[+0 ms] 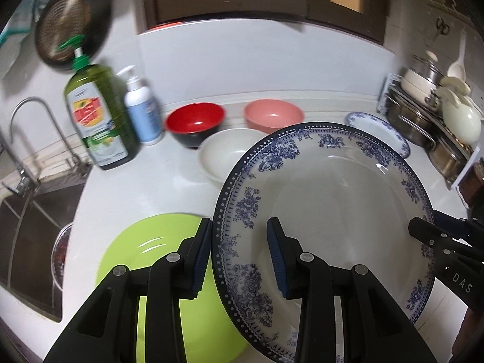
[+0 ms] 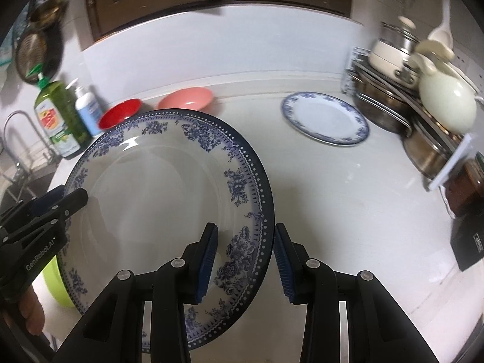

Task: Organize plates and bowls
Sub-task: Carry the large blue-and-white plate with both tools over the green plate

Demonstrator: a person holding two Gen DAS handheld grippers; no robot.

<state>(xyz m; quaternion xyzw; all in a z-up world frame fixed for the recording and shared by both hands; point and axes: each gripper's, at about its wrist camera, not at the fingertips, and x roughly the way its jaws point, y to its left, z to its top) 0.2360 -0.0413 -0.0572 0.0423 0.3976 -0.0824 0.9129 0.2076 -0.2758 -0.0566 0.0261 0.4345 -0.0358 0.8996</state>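
Your left gripper (image 1: 239, 254) is matte black plastic, its two fingers lined with ribbed dark-blue rubber pads (image 1: 278, 260), each linkage arm pinned with a round silver screw (image 1: 173, 257). Your right gripper (image 2: 245, 261) is built the same way: black arms, blue ribbed pads (image 2: 207, 264), silver pivot screws (image 2: 311, 263). Seen from the side, the left one carries white "GenRobot.AI" lettering (image 2: 40, 254), the right one white letters "DAS" (image 1: 462, 282). Bare skin of your fingers (image 2: 31, 314) shows beneath the left one's body.
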